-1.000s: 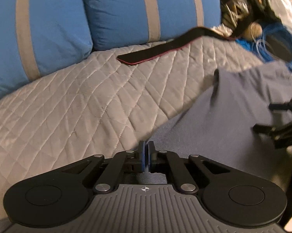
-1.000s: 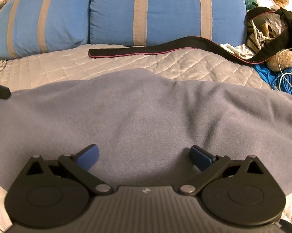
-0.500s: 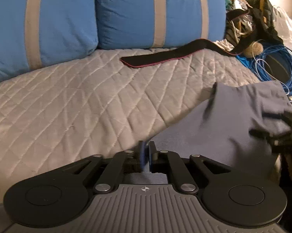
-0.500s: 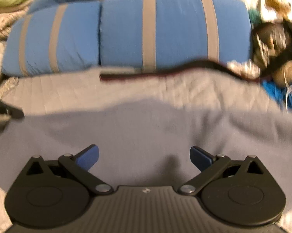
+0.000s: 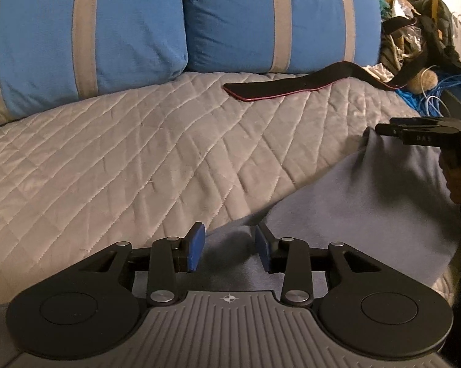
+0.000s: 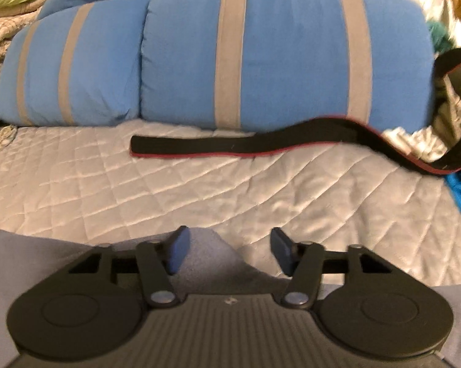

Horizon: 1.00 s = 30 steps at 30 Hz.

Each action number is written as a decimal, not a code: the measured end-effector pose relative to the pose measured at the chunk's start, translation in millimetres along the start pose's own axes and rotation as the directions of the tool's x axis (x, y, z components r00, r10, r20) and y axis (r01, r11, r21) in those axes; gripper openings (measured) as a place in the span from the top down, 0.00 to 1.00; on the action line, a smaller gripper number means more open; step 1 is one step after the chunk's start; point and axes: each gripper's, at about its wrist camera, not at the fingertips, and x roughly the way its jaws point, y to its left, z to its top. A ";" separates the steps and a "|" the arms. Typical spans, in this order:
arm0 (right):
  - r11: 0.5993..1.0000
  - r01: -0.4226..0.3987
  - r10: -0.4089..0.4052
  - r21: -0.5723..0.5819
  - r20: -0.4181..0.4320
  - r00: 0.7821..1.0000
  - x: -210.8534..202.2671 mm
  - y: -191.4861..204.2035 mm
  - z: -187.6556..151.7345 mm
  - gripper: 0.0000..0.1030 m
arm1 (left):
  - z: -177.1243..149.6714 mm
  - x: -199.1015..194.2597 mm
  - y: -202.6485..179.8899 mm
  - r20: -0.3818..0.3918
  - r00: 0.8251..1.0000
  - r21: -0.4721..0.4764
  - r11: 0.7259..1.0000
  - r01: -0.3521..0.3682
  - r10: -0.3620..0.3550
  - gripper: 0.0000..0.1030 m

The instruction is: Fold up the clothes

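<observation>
Lying on the quilt (image 5: 132, 153), the grey cloth (image 5: 368, 196) spread near and right in the left view, which alone caught the right gripper (image 5: 383, 128) at the cloth's far edge. Both the left gripper (image 5: 227, 247) and the right gripper (image 6: 227, 253) stood partly open, gripping nothing, cloth between the fingers. Farther off lay a black strap (image 6: 230, 145), blue pillows (image 6: 285, 49) and clutter (image 5: 420, 30) to the right.

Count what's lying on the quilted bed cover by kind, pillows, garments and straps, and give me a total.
Blue pillows with grey stripes: 2
Grey-blue fleece garment: 1
Black strap with red edging: 1
Total: 4
</observation>
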 end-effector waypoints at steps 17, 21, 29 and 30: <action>0.996 -0.029 0.039 0.080 -0.124 0.992 14.7 -12.5 -3.5 0.92 | -2.1 3.9 7.6 -0.056 0.997 0.007 0.998 -0.061 0.061 0.97; 0.996 -0.021 0.032 0.087 -0.124 0.992 14.3 -13.0 -3.5 0.92 | 0.1 -0.9 9.8 -0.033 0.998 -0.021 0.998 -0.051 0.051 0.97; 0.995 -0.050 0.057 0.088 -0.082 0.995 6.1 -14.1 -5.0 0.89 | 7.1 -13.2 14.9 0.072 0.997 -0.118 0.993 0.012 -0.004 0.82; 0.994 -0.056 0.063 0.090 -0.073 0.995 4.4 -14.0 -4.5 0.84 | 10.9 -14.0 11.9 0.114 0.993 -0.124 0.991 0.053 -0.039 0.78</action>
